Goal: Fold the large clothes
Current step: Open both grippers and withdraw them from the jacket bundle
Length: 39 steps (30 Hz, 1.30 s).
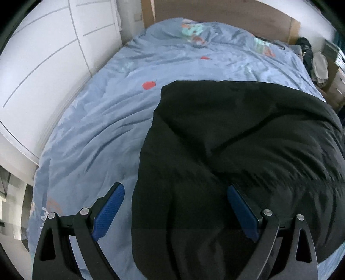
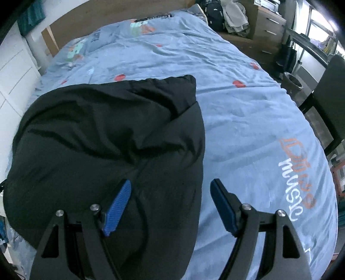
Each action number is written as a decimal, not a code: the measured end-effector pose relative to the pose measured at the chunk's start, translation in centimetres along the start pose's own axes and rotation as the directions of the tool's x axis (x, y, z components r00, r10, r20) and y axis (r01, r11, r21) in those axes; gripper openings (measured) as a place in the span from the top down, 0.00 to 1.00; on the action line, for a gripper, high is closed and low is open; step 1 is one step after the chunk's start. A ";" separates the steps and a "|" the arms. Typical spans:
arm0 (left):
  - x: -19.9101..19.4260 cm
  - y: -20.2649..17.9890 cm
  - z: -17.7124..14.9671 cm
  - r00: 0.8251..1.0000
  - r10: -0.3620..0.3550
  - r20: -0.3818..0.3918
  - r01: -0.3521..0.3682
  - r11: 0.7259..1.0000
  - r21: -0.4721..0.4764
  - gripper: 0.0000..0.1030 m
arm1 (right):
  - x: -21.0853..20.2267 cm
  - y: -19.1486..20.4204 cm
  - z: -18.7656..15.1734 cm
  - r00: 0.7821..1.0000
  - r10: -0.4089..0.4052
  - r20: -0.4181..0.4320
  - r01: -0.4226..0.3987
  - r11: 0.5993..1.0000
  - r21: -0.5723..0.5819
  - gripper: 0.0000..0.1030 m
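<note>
A large black garment (image 1: pixel 232 150) lies rumpled and partly folded on a blue printed bed cover (image 1: pixel 103 120). My left gripper (image 1: pixel 175 189) is open, its blue pads straddling the garment's left edge from above, holding nothing. In the right wrist view the same garment (image 2: pixel 103 133) fills the left half, on the bed cover (image 2: pixel 248 120). My right gripper (image 2: pixel 171 185) is open above the garment's right edge, holding nothing.
White wardrobe doors (image 1: pixel 43 53) run along the bed's left side. A wooden headboard (image 1: pixel 215 10) is at the far end. A wooden dresser (image 2: pixel 267 28) with piled clothes and a dark bag (image 2: pixel 213 13) stand right of the bed, with a black chair (image 2: pixel 330 103) nearer.
</note>
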<state>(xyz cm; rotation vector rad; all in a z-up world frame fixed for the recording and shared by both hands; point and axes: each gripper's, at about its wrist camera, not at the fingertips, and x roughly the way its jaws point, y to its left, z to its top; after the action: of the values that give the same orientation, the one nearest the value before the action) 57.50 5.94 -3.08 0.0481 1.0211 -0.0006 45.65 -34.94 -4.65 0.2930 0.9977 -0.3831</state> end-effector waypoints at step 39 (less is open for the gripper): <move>-3.5 -0.5 -1.6 0.989 0.030 0.143 -0.043 0.995 0.093 0.06 | -1.1 -4.9 -2.7 0.995 0.097 -0.008 -0.096 0.988 0.125 0.11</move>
<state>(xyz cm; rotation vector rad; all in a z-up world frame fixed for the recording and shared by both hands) 54.32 5.44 -0.97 0.1525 0.8777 -0.0193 40.90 -38.05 -5.40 0.4554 0.9714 -0.3559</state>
